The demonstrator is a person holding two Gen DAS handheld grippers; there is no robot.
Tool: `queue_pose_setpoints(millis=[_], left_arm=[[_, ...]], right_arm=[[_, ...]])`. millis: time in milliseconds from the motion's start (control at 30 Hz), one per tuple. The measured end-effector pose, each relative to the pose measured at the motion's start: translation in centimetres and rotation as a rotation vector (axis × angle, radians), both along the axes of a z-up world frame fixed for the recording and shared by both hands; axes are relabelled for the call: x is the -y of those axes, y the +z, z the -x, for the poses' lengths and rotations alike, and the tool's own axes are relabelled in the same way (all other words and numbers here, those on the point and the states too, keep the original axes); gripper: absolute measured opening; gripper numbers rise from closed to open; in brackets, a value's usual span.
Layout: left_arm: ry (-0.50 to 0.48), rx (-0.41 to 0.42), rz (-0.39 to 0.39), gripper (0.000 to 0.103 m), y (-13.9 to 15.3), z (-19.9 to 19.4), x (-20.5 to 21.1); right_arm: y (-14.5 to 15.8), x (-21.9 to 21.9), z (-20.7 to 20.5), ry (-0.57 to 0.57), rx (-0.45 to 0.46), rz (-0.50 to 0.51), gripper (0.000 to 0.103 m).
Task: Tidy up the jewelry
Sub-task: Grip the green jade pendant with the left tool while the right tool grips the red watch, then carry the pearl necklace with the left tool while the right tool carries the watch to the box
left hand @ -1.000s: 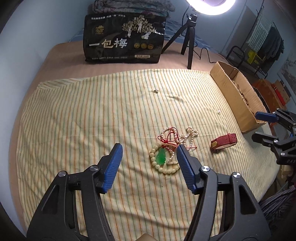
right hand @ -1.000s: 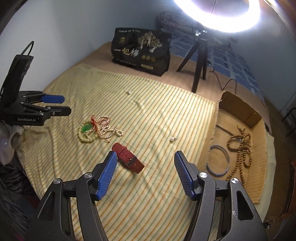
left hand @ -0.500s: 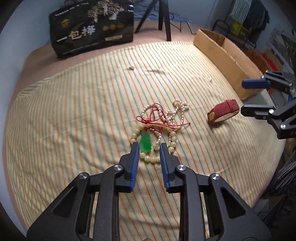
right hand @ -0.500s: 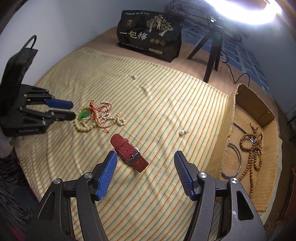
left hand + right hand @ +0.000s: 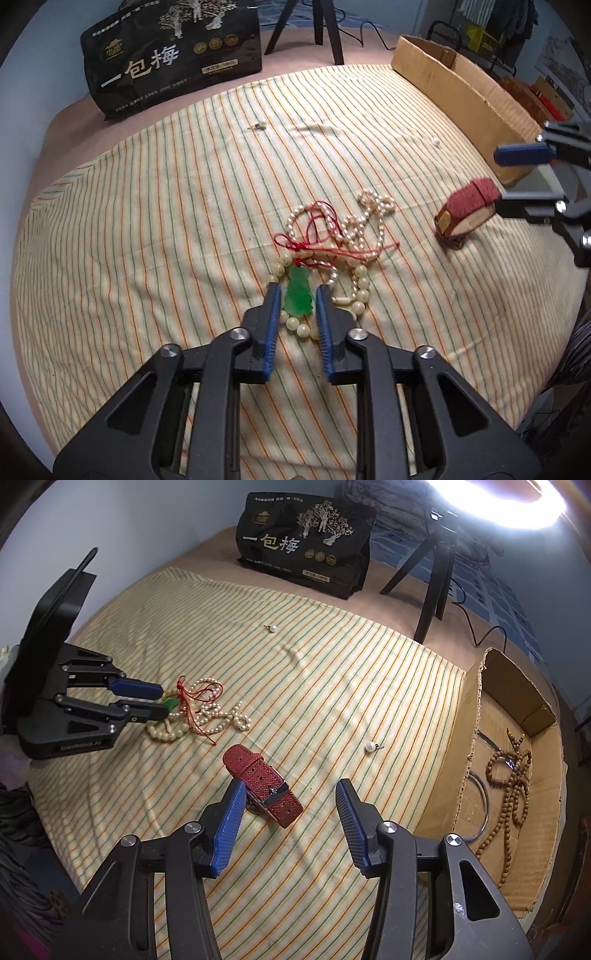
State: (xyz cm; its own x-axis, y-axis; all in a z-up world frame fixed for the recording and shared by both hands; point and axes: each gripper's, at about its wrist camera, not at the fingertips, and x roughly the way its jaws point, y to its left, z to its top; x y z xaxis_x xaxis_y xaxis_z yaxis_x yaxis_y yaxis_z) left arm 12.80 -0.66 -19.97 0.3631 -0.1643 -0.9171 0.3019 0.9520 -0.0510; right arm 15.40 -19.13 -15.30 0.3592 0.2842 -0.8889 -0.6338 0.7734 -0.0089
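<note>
Left wrist view: left gripper (image 5: 295, 291) is low over the jewelry tangle on the bed's striped cloth (image 5: 147, 221), its jaws drawn close on either side of the green pendant (image 5: 297, 295); whether they already pinch it I cannot tell.
Why there: the pendant is the one solid piece in the knot of red cord (image 5: 317, 247), cream bead bracelet (image 5: 354, 291) and pearl strand (image 5: 369, 218), so it looks the easiest handle for lifting that cluster.
Right gripper: right gripper (image 5: 290, 794) hovers with jaws wide apart just above the red watch strap (image 5: 262, 779), holding nothing, seemingly lined up to take it.
Destination: cardboard box (image 5: 532, 812) at the bed's edge already holds a brown bead necklace (image 5: 511, 782) and a ring bangle (image 5: 480, 808).
Loose bits: two pearl studs (image 5: 370, 746) lie apart on the cloth.
Change: a second ago the left jaws stood wide and farther back; they have since narrowed and advanced onto the pendant, while the right gripper has dropped nearer the strap.
</note>
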Motion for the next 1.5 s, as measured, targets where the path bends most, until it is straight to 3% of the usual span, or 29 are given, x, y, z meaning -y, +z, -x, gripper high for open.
queue_pose_setpoints(millis=[167, 367, 700, 800, 833, 1233, 1500], left_arm=[[-0.019, 0.002, -0.031, 0.012, -0.4, 0.2, 0.7], [0.035, -0.065, 0.029, 0.012, -0.9, -1.1, -0.3], [0.03, -0.042, 0.026, 0.003, -0.9, -0.8, 0.0], [0.031, -0.035, 0.03, 0.003, -0.7, -0.6, -0.1], [0.034, -0.032, 0.036, 0.003, -0.6, -0.5, -0.2], [0.064, 0.02, 0.145, 0.003, 3.0, 0.7, -0.8], [0.097, 0.112, 0.234, 0.003, 7.2, 1.4, -1.3]], right_arm=[[-0.2, -0.2, 0.0, 0.002, -0.003, 0.005, 0.048], [-0.3, -0.2, 0.0, 0.005, -0.006, 0.008, 0.048], [-1.9, -0.5, -0.4, 0.0, -0.035, 0.026, 0.048], [-1.9, -0.6, -0.4, -0.009, -0.023, 0.037, 0.016], [-1.8, -0.5, -0.4, -0.012, -0.02, 0.032, 0.013], [0.1, -0.8, 0.8, 0.003, 0.047, 0.015, 0.009], [2.2, 0.1, 0.7, -0.034, 0.092, -0.022, 0.008]])
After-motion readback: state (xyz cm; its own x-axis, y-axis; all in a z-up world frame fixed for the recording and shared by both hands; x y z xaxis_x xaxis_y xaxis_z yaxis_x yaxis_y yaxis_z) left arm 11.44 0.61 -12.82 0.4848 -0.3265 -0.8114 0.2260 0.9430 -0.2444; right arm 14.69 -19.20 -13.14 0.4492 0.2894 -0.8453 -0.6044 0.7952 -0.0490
